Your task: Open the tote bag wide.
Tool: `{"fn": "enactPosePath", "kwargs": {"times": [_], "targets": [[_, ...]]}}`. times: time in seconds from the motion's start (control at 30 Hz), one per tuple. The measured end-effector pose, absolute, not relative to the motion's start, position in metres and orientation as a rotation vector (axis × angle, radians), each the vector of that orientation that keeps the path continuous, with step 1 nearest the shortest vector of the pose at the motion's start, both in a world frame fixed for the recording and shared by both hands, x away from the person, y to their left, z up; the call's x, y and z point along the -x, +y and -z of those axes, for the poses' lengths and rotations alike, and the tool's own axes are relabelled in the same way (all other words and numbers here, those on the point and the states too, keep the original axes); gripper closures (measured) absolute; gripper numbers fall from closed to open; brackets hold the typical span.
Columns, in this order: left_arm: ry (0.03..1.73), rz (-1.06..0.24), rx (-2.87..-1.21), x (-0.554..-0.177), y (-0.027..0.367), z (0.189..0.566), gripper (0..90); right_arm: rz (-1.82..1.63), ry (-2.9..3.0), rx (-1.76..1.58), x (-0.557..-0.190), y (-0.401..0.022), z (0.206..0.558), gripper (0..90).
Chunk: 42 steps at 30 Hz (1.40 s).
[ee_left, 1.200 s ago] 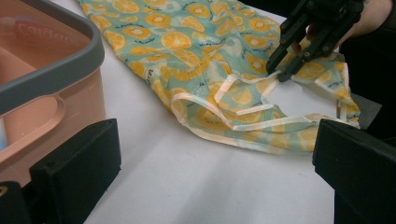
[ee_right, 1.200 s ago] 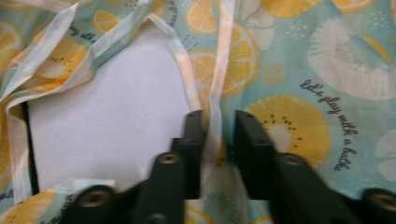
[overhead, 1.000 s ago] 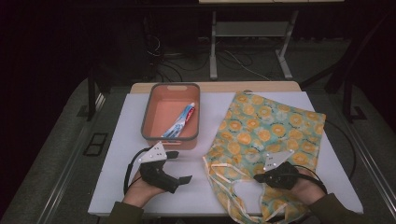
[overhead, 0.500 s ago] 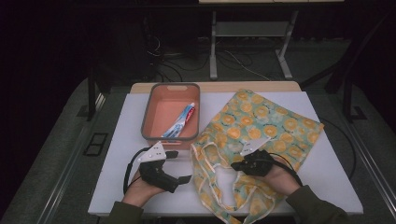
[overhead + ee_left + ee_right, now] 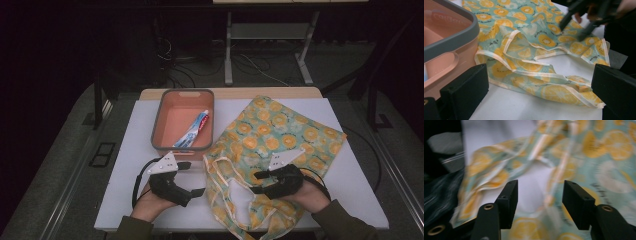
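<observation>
Now the right gripper (image 5: 257,176) hovers over the fruit-print bag (image 5: 280,135), just right of the tray (image 5: 182,92), its jaws just parted and empty; best pinch one handle's edge cleanly. The left gripper (image 5: 195,177) waits wide open, empty.

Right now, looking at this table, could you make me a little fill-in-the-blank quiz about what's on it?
1. The toothpaste tube lies inside the pink ____ with the grey rim.
2. The cloth bag is printed with slices of ____ fruit.
3. The bin sits to the ____ of the bag in the high view.
4. The right claw has its jaws ____, with nothing pinched between them.

Missing words: bin; orange; left; open
</observation>
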<state>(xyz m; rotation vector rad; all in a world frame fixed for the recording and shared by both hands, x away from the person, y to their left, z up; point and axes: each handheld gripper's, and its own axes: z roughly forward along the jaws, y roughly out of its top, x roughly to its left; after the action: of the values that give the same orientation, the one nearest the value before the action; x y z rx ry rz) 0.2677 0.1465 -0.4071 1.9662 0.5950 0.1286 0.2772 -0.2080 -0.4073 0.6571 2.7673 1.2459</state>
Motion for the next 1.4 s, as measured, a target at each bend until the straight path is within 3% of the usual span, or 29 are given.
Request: {"fn": "enactPosePath", "kwargs": {"times": [0.23,0.67,0.8,0.83,0.9,0.93,1.07,1.4], "targets": [[0.593,-0.125,-1.971,-0.268,0.146,0.408,0.0,-1.193,2.866,-0.449,-0.242,-0.195,0.413,40.4],[0.593,-0.123,-1.973,-0.268,0.145,0.408,0.0,-1.127,3.004,-0.237,-0.217,-0.161,0.434,38.4],[0.591,-0.123,-1.973,-0.267,0.145,0.408,0.0,-1.052,3.005,-0.193,-0.213,-0.156,0.441,48.4],[0.591,-0.123,-1.973,-0.267,0.145,0.408,0.0,-1.051,2.982,-0.188,-0.213,-0.156,0.440,60.1],[0.592,-0.123,-1.973,-0.268,0.145,0.408,0.0,-1.050,2.975,-0.190,-0.215,-0.158,0.440,71.1],[0.590,-0.123,-1.974,-0.268,0.145,0.408,0.0,-1.050,2.975,-0.190,-0.215,-0.158,0.440,71.1],[0.588,-0.124,-1.977,-0.267,0.144,0.408,0.0,-1.055,2.978,-0.193,-0.217,-0.159,0.440,86.7],[0.588,-0.125,-1.974,-0.267,0.145,0.408,0.0,-1.175,2.861,-0.318,-0.233,-0.180,0.418,89.5]]}}
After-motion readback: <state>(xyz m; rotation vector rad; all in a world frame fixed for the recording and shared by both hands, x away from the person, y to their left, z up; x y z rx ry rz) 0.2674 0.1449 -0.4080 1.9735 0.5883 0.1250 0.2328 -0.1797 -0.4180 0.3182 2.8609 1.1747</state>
